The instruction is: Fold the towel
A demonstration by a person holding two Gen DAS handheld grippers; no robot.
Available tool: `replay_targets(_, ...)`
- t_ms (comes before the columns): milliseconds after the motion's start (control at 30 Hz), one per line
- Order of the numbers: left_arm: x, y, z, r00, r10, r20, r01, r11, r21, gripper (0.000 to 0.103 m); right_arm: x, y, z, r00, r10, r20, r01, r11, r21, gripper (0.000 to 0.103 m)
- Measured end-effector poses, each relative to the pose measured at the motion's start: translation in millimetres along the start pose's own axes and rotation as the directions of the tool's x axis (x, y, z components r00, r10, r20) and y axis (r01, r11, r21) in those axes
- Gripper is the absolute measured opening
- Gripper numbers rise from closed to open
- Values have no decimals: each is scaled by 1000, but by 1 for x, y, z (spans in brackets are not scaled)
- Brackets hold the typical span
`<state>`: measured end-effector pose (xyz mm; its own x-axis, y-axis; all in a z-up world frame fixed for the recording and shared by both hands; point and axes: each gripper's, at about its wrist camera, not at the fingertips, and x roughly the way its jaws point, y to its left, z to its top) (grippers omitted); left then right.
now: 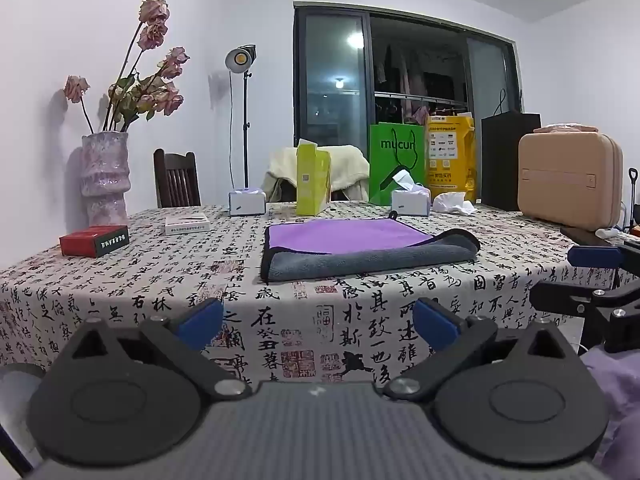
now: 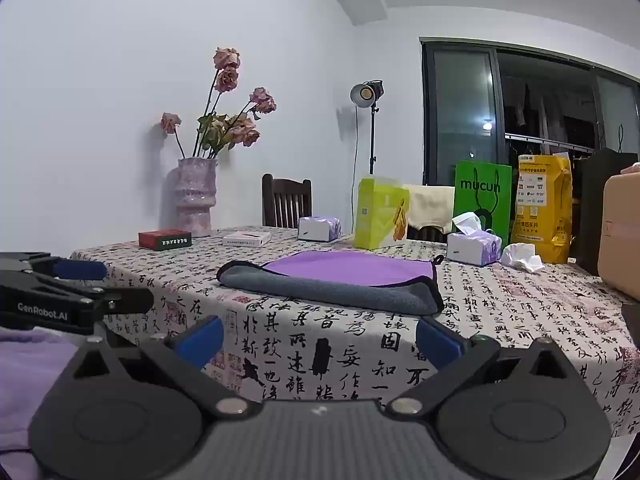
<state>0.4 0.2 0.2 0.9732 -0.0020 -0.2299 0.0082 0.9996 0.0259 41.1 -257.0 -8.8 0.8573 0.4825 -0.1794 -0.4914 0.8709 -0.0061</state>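
Showing both tongs [image 1: 318, 322] [image 2: 318, 338] spread, empty, short of folded towel [image 1: 360, 250], left view alone shows whole beige case [image 1: 570, 178].

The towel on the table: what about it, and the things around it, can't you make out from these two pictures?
- Towel: both views are low, so the far hem and how many layers lie under the grey flap are hidden.
- Beige case: cut off by the right view's edge.
- Red box: lettering too small in both views.
- Left gripper, right gripper: both open, short of the towel.

A vase [image 1: 105, 174] of wilted roses [image 1: 154, 76] — beside it a red box [image 1: 94, 241] on the calligraphy tablecloth [image 1: 168, 280].
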Motion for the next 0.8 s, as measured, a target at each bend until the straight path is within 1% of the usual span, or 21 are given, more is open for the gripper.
replay_targets(400,-1,0,-1,1000,-17,2,17,1000,4,103,2,3,-2,1000,2,-5,-2,1000,-2,103)
replay_targets(800,0,-1,-1,1000,-7,7,7,1000,7,103,3,3,-2,1000,2,1,-2,1000,-2,103)
